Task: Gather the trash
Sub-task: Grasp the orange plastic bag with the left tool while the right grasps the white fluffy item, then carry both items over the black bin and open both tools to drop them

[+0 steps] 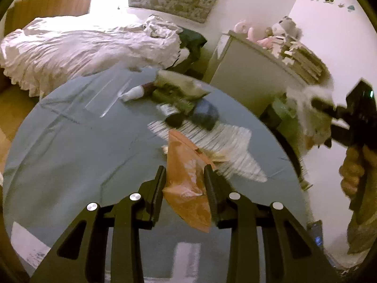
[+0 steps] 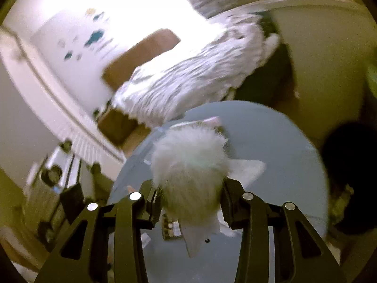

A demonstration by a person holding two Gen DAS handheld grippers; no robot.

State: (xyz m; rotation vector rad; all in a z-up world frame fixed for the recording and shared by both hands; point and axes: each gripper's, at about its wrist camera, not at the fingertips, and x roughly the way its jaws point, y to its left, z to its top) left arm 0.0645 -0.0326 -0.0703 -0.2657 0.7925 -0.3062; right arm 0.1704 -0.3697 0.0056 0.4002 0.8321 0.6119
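Left wrist: orange wrapper [image 1: 188, 184] in left gripper [image 1: 185, 176]

My left camera is looking forward and down along its fingers, sitting close over the round table [image 1: 70, 141], with the bed [image 1: 82, 44] beyond and my right gripper [image 1: 313, 103] showing at its right edge. My right camera is tilting steeply, facing down over the same table [image 2: 271, 141] from the other side. Both are sharing table and bed [image 2: 188, 75].
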